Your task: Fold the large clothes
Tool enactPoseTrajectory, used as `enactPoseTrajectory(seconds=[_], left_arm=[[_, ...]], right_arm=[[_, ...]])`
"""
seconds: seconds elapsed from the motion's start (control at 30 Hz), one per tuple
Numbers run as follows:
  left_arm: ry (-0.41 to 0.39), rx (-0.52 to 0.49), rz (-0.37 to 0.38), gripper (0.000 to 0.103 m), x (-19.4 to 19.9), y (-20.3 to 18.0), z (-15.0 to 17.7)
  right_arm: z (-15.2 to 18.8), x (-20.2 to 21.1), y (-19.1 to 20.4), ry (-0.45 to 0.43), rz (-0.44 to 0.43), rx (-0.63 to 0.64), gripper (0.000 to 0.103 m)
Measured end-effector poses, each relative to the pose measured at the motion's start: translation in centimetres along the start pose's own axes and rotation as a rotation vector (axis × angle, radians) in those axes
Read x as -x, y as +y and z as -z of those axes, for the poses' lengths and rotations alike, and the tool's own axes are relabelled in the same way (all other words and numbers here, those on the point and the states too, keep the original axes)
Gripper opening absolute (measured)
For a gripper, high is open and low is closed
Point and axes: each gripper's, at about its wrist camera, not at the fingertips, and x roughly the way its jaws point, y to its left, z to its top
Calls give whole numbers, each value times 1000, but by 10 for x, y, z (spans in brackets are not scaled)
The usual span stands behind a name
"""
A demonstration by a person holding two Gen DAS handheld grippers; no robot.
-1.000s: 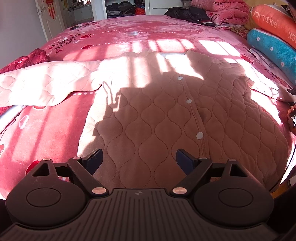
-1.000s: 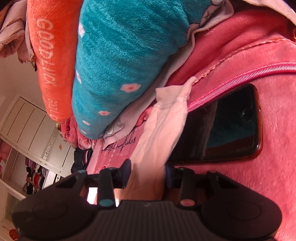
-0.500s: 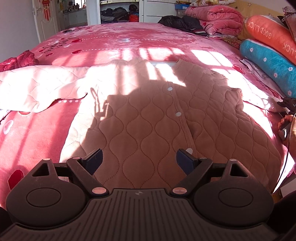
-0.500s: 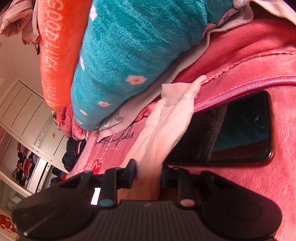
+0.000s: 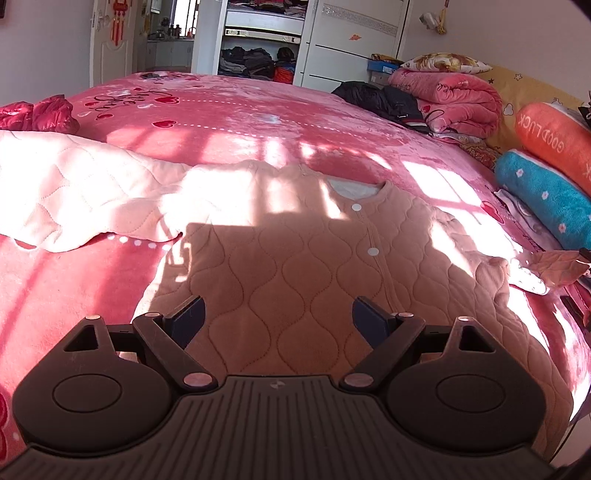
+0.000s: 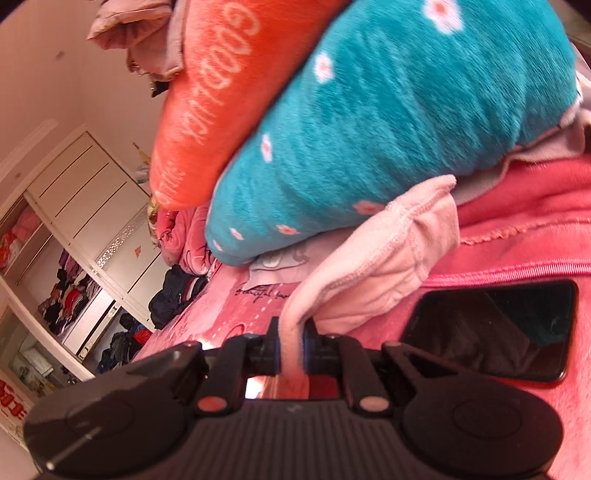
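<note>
Quilted jacket [image 5: 295, 266] flat mid-frame on bed [image 5: 229, 110], left gripper [image 5: 275, 319] released above hem; right gripper [image 6: 291, 350] clenched on cuff [image 6: 388, 254], phone [image 6: 491, 328] lower right, teal pillow [image 6: 369, 129] crowding above.

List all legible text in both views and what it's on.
"GOOD LUCK": orange pillow, also seen in the right wrist view.
Black script with red hearts on the far part of the bedspread: too distorted to read.
Small black script on the bedspread below the teal pillow: starts like "beautiful", the rest unreadable.
Red hanging on the door: no characters legible.
</note>
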Motion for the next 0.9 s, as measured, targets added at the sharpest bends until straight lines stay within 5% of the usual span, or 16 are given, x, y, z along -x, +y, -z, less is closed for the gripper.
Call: enactPoseTrajectory(seconds=[0.27, 0.57, 0.9], left_arm=[[-93, 27, -11, 103, -26, 19, -20], [-173, 79, -34, 103, -34, 47, -40], [-198, 204, -48, 103, -29, 67, -50]], right_arm=[[7, 15, 90, -35, -85, 300, 8], [20, 19, 198, -15, -254, 477, 8], [56, 21, 311, 150, -573, 408, 7]])
